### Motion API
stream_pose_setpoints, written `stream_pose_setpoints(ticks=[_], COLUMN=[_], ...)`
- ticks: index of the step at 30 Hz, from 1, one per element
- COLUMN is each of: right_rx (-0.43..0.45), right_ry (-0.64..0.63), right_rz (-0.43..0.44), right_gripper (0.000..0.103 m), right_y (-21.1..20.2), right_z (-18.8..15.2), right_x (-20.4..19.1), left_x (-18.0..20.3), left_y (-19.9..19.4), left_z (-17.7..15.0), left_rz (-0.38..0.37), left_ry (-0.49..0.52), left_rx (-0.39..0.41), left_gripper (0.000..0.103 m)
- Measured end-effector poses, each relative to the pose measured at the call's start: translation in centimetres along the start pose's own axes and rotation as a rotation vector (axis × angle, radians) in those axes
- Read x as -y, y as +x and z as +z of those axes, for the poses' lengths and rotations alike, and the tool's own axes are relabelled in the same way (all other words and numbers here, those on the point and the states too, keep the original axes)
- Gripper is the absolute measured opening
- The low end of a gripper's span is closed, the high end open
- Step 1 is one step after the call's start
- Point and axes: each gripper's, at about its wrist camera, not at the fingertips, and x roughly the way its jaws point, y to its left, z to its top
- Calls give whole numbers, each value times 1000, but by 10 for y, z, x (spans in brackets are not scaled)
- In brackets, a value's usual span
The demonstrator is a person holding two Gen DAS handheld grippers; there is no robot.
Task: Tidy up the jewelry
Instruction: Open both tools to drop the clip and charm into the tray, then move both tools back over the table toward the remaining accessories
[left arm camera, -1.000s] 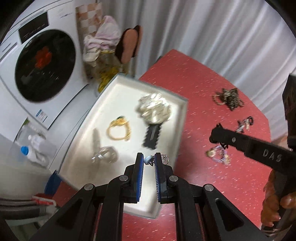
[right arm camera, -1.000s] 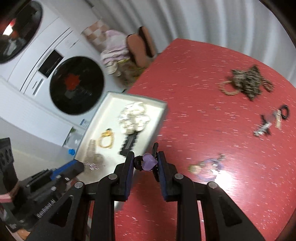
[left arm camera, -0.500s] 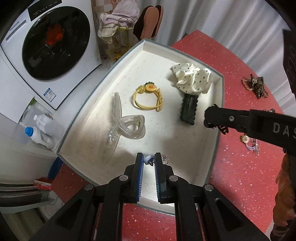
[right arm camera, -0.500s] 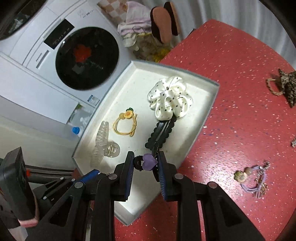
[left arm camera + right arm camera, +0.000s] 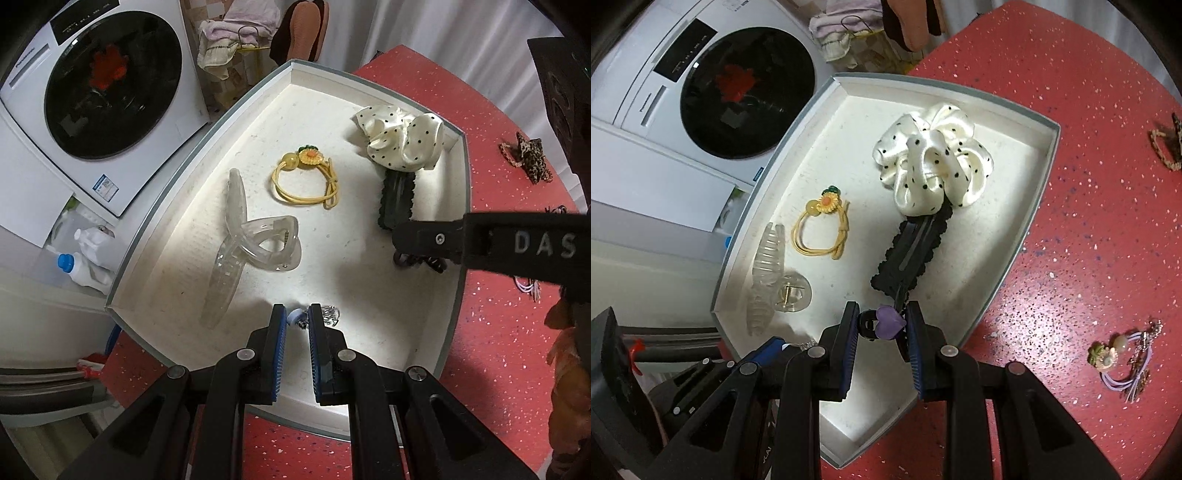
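From the left wrist we saw our left tongs point(image 5: 296, 319) pointing steeply down over the near end of the white tray point(image 5: 466, 206), clamped on a small pale-blue bead piece point(image 5: 297, 317) with a clear crystal bit beside it. Only this view showed the clear plastic claw clip point(image 5: 251, 247) lying open on its side, and the black arm of our right tongs point(image 5: 424, 242) crossing in from the right, low over the tray. A leopard-print tie point(image 5: 530, 162) lay far off on the red speckled counter point(image 5: 498, 332).

From the right wrist our right tongs point(image 5: 882, 325) also tilted downward over the tray's near corner. Their jaws had just been easing apart, yet a black hair tie with a purple heart point(image 5: 888, 319) still sat between the pads, seemingly gripped. This view alone revealed the full scalloped black clip point(image 5: 912, 251) under the glossy cream polka-dot scrunchie point(image 5: 931, 162), the yellow elastic with a sunflower point(image 5: 820, 229), and a lilac tie bundle with charms point(image 5: 1123, 362) waiting out on the counter.
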Motion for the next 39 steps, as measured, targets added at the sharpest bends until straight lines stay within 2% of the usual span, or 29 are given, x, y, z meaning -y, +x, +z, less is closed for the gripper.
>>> stream_pose_setpoints(ticks=[4, 12, 13, 14, 15, 16, 17, 25, 39], right_rx=[18, 67, 70, 74, 77, 81, 85, 117, 151], right_ry=[14, 47, 50, 53, 55, 58, 60, 104, 214], right_rz=[14, 33, 34, 36, 37, 37, 36, 24, -10], right_gripper=[52, 54, 54, 54, 54, 54, 54, 55, 79], right_y=[-5, -30, -34, -36, -38, -41, -44, -59, -87], right_z=[2, 1, 1, -1, -2, -3, -5, -15, -51], right_x=[1, 10, 11, 13, 15, 17, 18, 33, 80], left_x=[0, -1, -1, 0, 0, 0, 0, 7, 38], left_y=[1, -1, -1, -2, -3, -8, -12, -17, -29], left_z=[1, 2, 2, 3, 2, 2, 2, 7, 13], left_rz=[14, 23, 28, 37, 48, 68, 74, 75, 62], left_ry=[12, 3, 5, 7, 5, -2, 1, 18, 78], left_rx=[3, -5, -5, -3, 5, 35, 55, 32, 5], left_gripper=[14, 15, 22, 58, 90, 92, 92, 92, 92])
